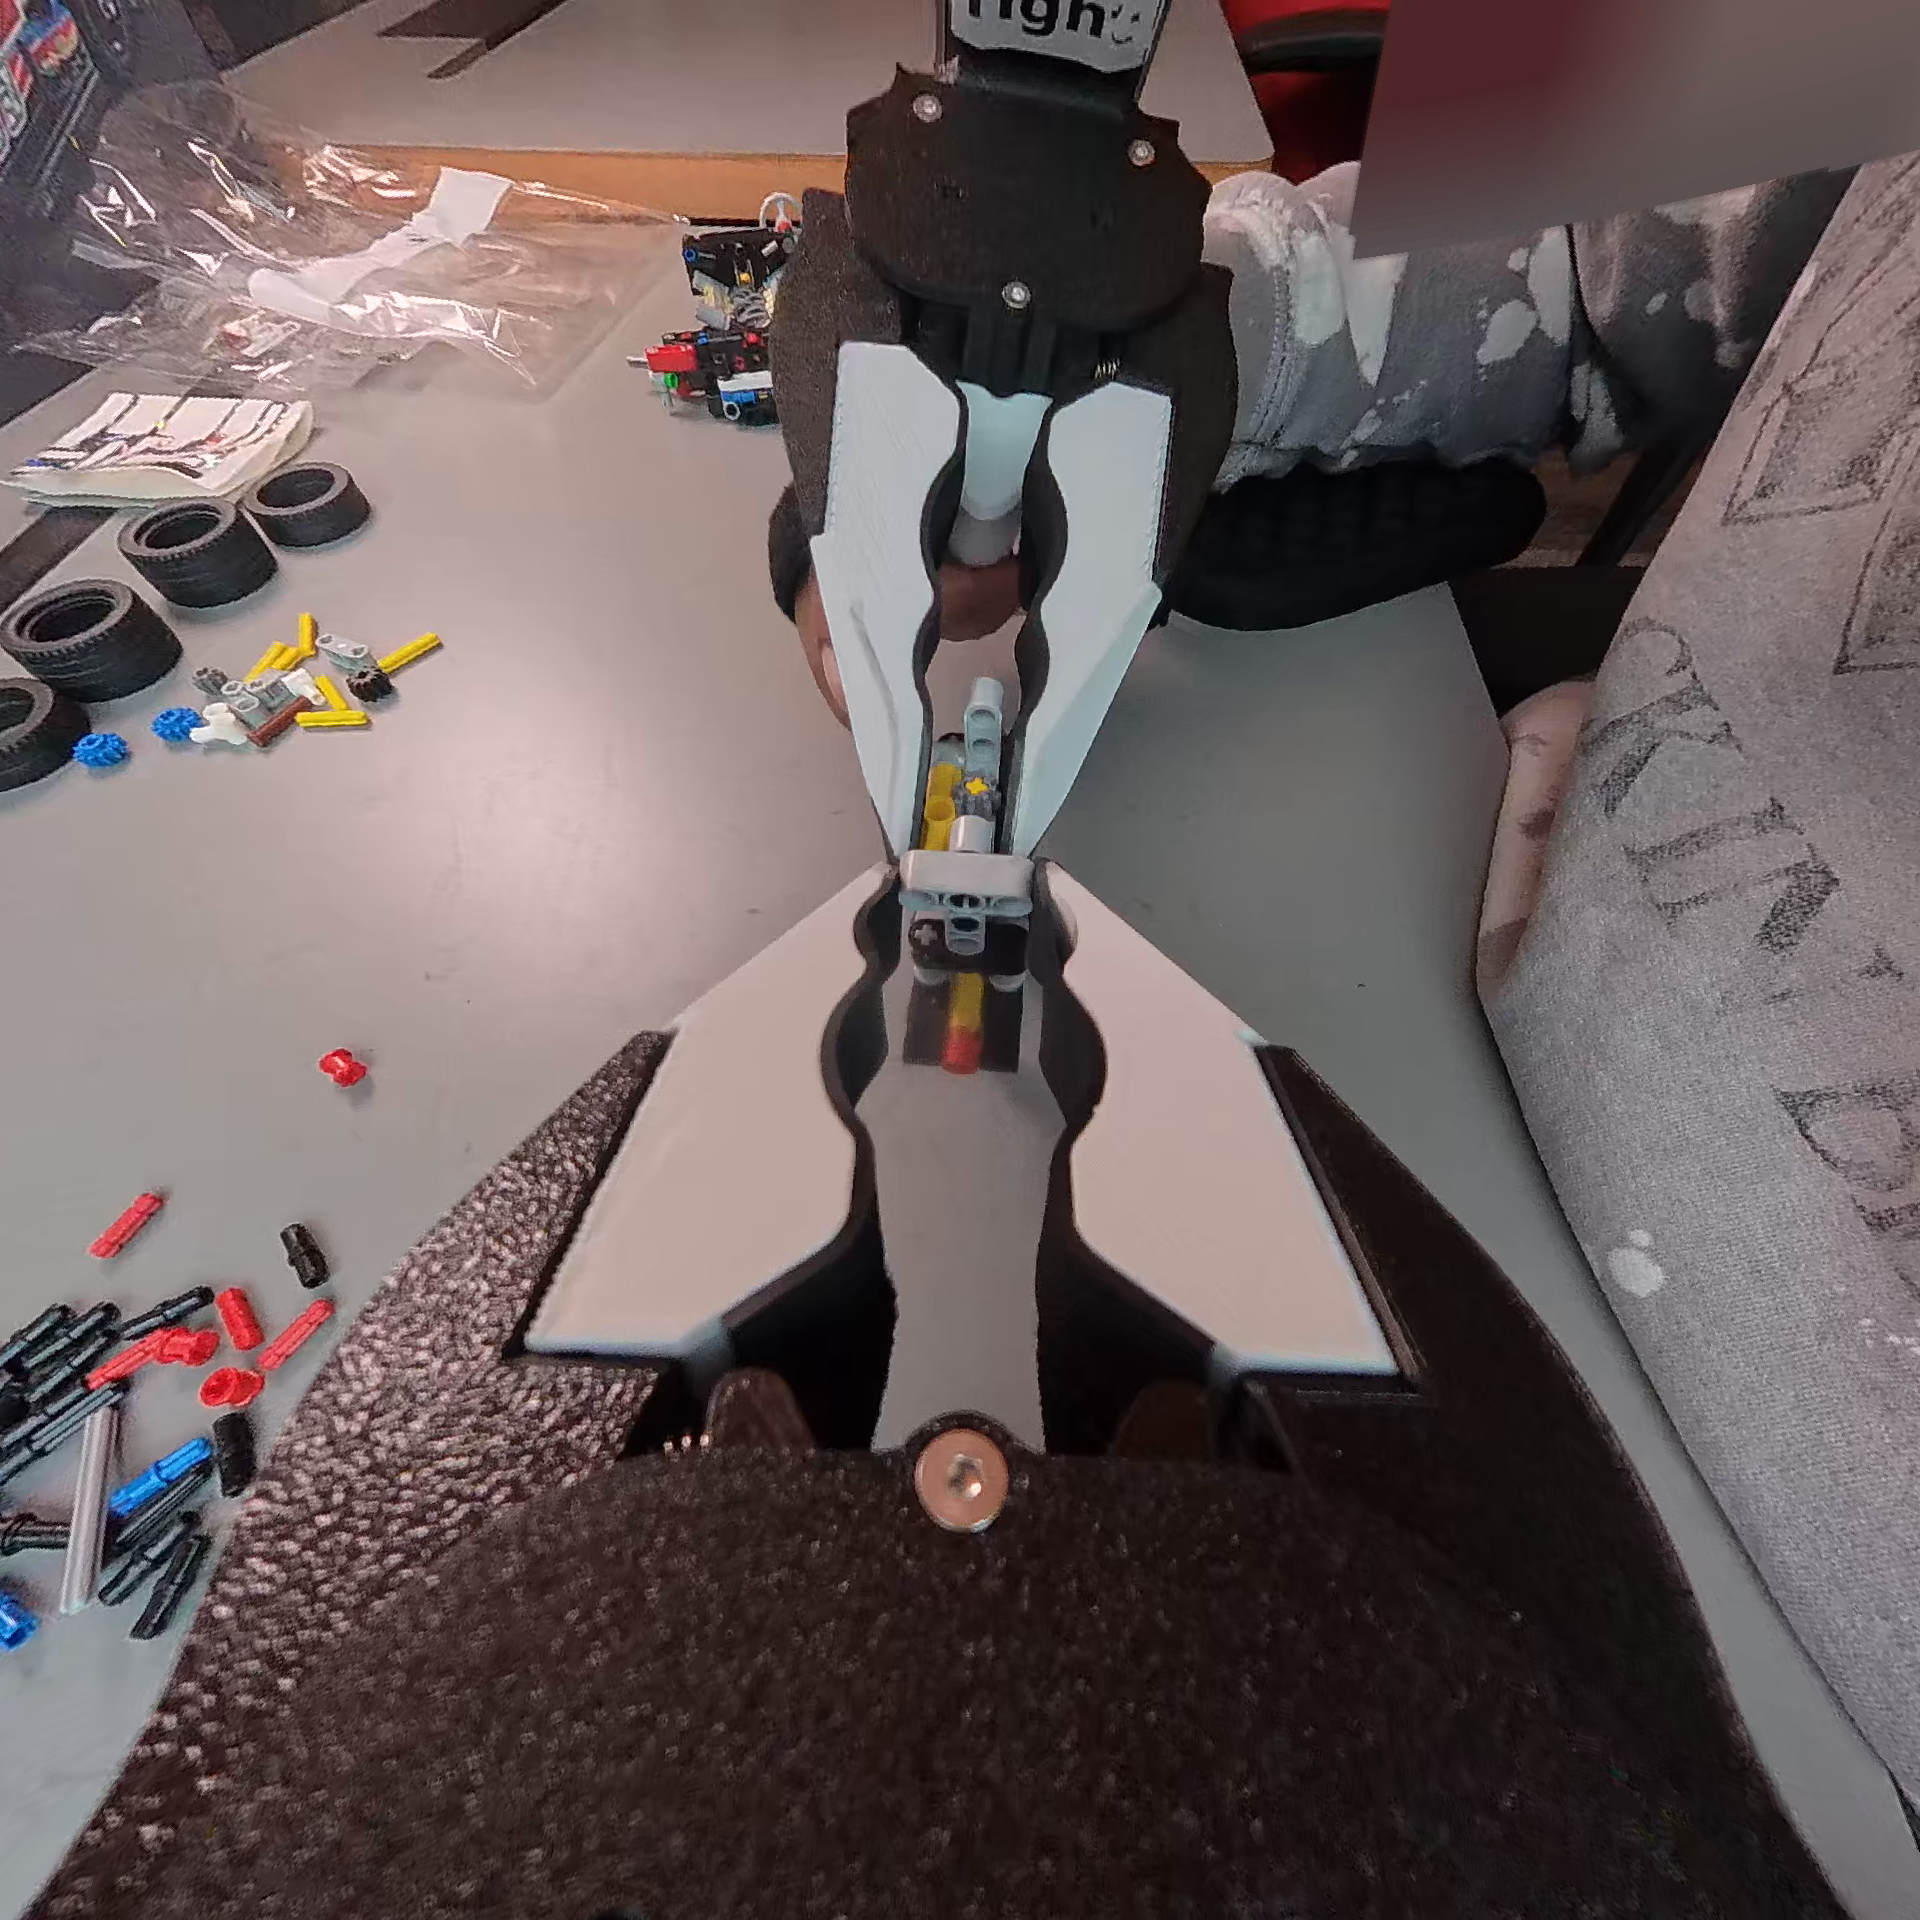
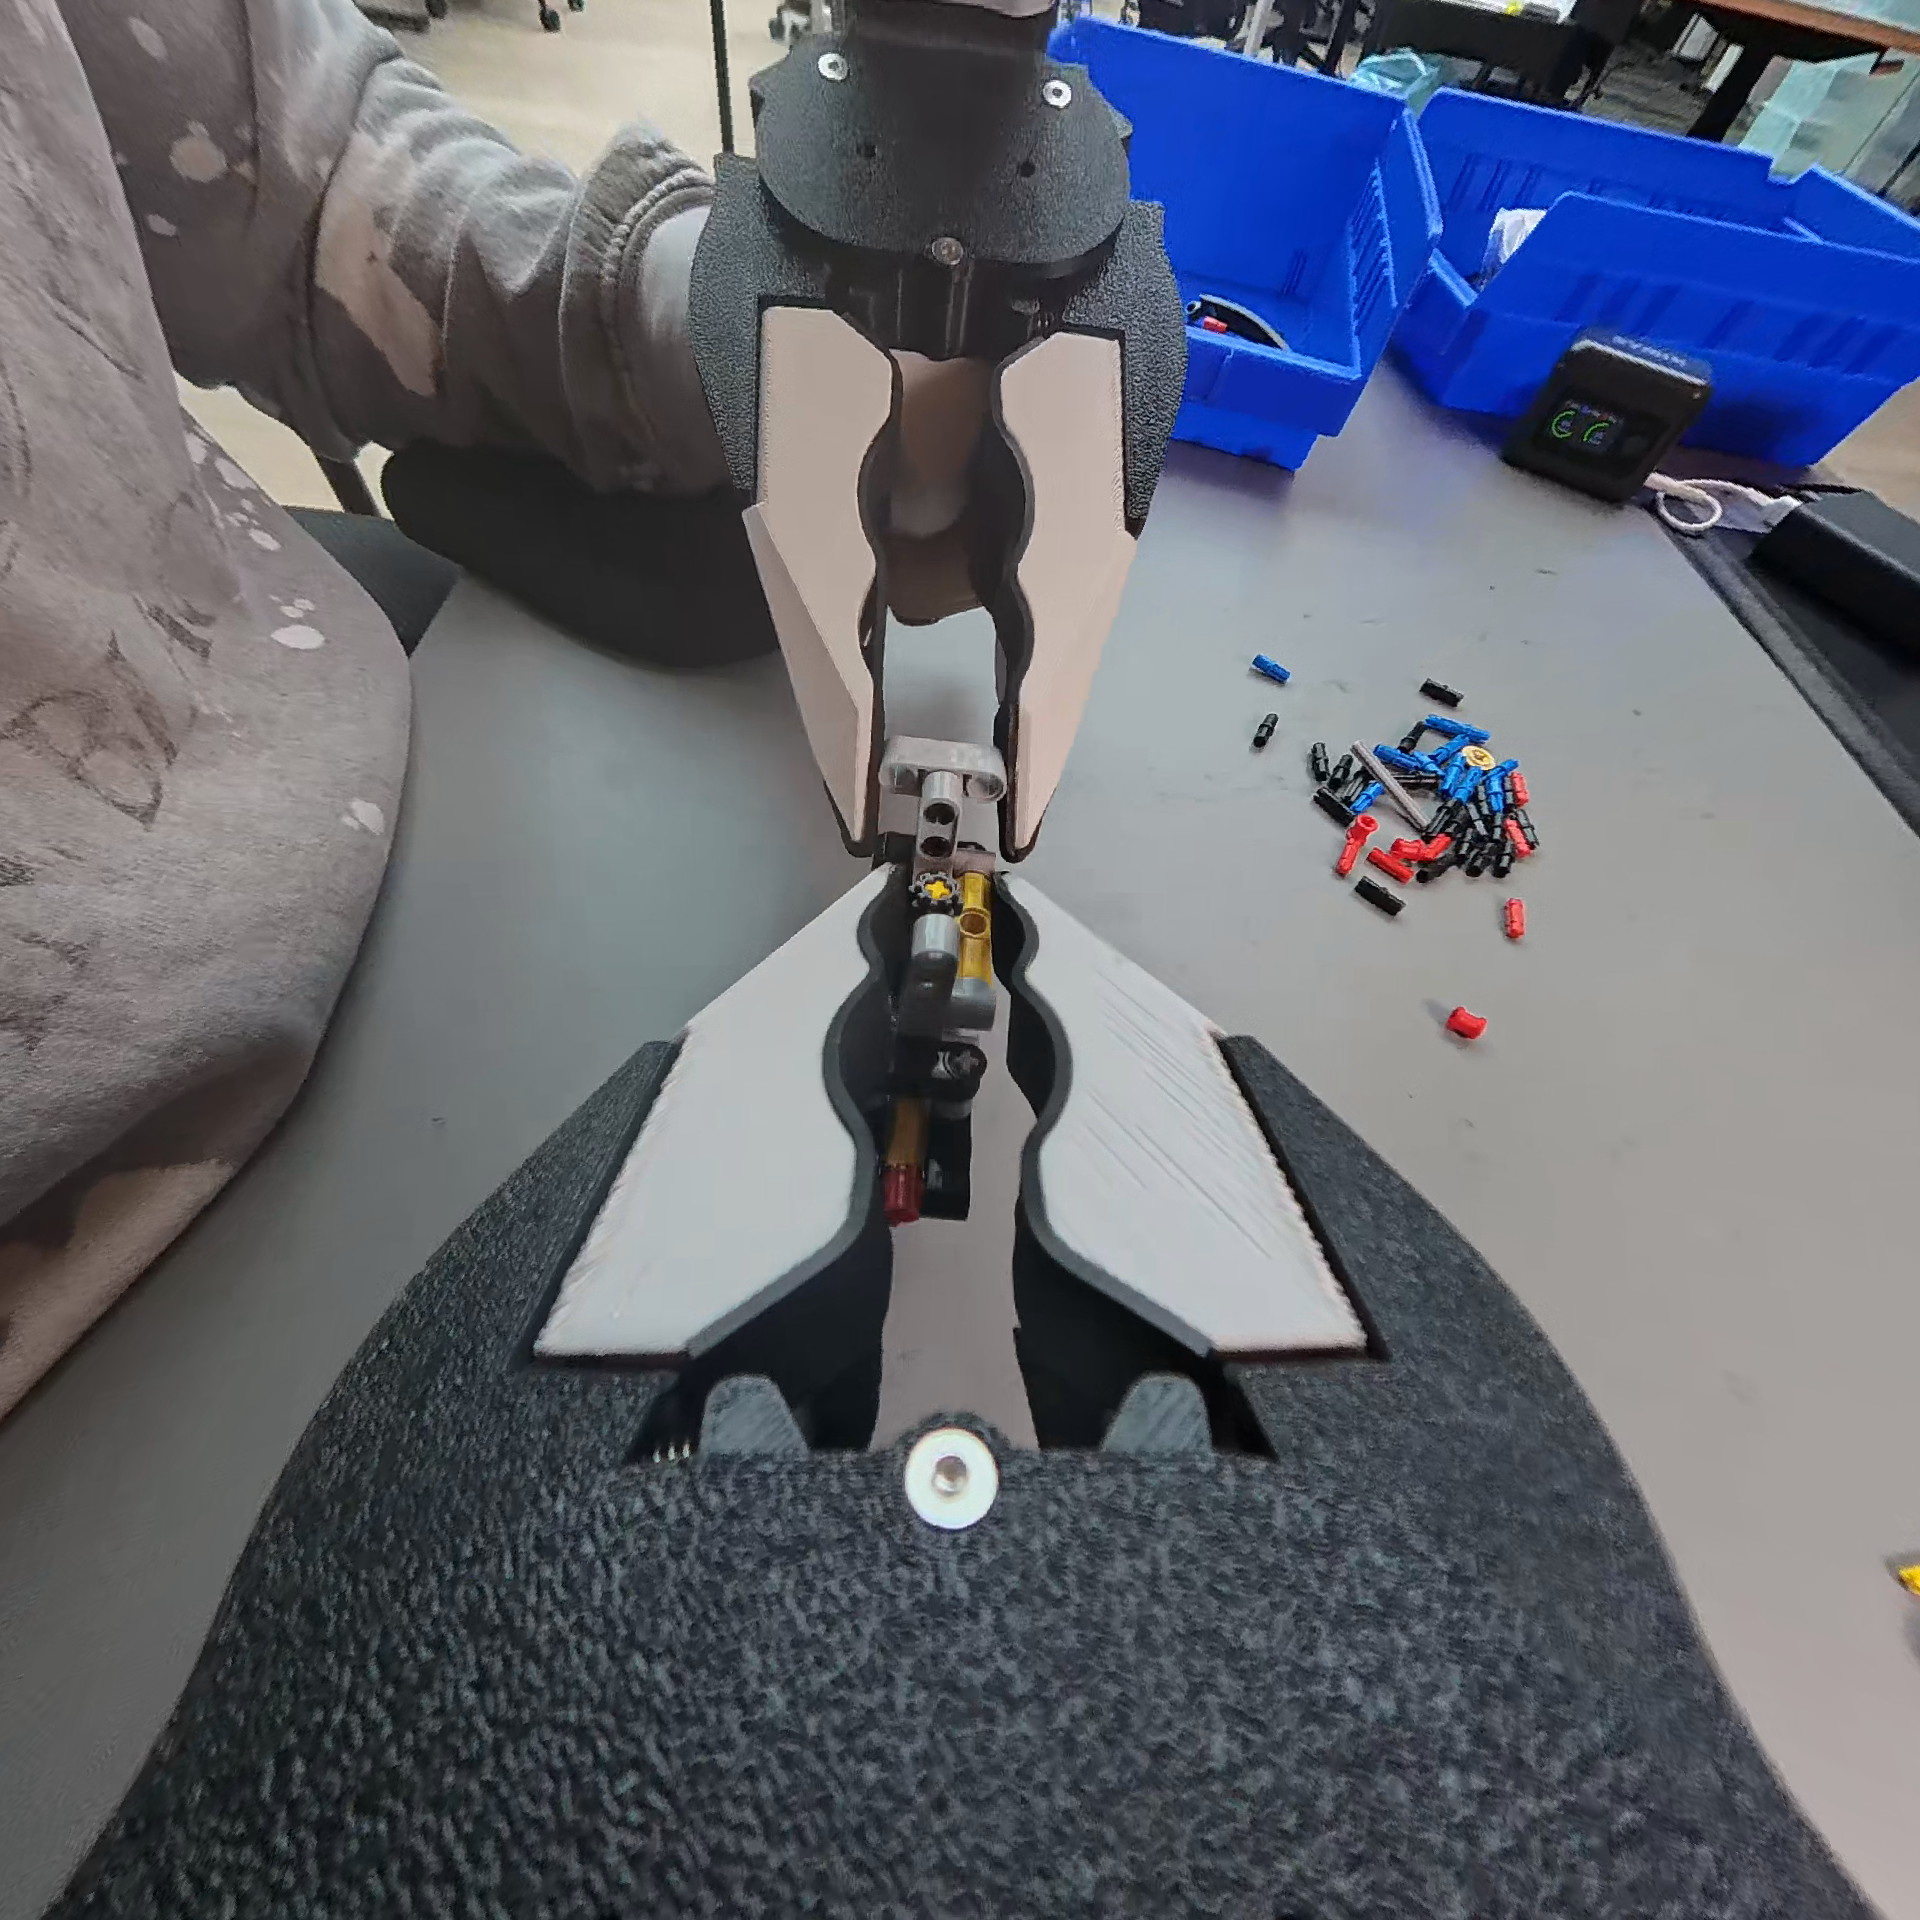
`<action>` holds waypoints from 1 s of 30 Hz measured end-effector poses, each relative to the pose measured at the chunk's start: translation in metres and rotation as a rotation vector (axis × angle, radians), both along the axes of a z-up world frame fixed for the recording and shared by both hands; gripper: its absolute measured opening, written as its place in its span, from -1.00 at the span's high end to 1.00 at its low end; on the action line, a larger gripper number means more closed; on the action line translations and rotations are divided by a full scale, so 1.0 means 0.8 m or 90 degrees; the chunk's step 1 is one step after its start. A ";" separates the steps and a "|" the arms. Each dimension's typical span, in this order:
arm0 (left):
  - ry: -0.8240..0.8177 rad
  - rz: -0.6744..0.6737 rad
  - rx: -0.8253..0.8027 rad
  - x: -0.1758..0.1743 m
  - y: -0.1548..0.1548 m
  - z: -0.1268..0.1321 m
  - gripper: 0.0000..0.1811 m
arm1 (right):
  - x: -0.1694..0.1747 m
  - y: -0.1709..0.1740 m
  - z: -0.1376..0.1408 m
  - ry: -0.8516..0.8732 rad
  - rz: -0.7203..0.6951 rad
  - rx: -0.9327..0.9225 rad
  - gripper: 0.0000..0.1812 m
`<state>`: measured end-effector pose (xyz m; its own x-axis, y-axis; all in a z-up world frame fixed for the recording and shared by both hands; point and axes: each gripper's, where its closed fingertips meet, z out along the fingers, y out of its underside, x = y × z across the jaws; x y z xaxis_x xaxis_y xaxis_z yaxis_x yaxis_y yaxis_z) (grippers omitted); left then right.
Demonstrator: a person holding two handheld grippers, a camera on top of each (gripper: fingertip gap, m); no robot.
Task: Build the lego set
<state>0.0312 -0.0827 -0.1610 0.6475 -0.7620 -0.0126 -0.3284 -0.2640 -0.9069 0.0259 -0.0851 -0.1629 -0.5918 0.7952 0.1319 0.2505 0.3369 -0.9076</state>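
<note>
Left wrist view: the left gripper (image 1: 964,883) and the right gripper (image 1: 961,831) meet tip to tip over the grey table (image 1: 520,935), each closed narrow on one end of a single small lego assembly (image 1: 961,904) made of grey beams, a yellow axle and a red end piece. At 9 o'clock lie five black tyres (image 1: 197,551), partly cut off at the frame edge, beside a loose cluster of yellow and grey parts (image 1: 301,686). At 11 o'clock sit one sticker sheet (image 1: 166,442) and clear plastic bags (image 1: 312,260); at 12 o'clock, one part-built lego chassis (image 1: 727,322). One pile of black, red and blue pins (image 1: 135,1403) lies at 8 o'clock. Right wrist view: two blue bins (image 2: 1299,208) at 1 o'clock, one small black device (image 2: 1600,416) with a lit screen. Lettering shows on the right gripper's label.
</note>
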 end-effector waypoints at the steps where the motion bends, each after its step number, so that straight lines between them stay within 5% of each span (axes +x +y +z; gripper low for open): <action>1: -0.002 -0.004 -0.002 0.001 -0.001 -0.001 0.74 | 0.001 0.000 0.001 0.001 0.002 0.008 0.85; 10: -0.029 0.038 -0.027 -0.033 0.000 -0.003 0.74 | 0.014 0.036 0.000 -0.001 -0.058 0.014 0.86; 15: 0.006 0.054 -0.037 -0.029 0.011 -0.014 0.74 | 0.011 0.021 0.007 0.019 -0.022 0.018 0.85; 22: 0.109 0.105 -0.113 -0.043 0.019 -0.070 0.72 | 0.019 0.039 0.032 0.054 -0.023 -0.142 0.85; 27: -0.067 0.032 -0.098 -0.014 0.009 -0.023 0.36 | 0.021 0.045 0.054 0.059 -0.012 -0.309 0.84; 30: -0.162 0.010 -0.083 0.003 0.010 0.007 0.23 | 0.014 0.032 0.057 0.066 -0.002 -0.307 0.84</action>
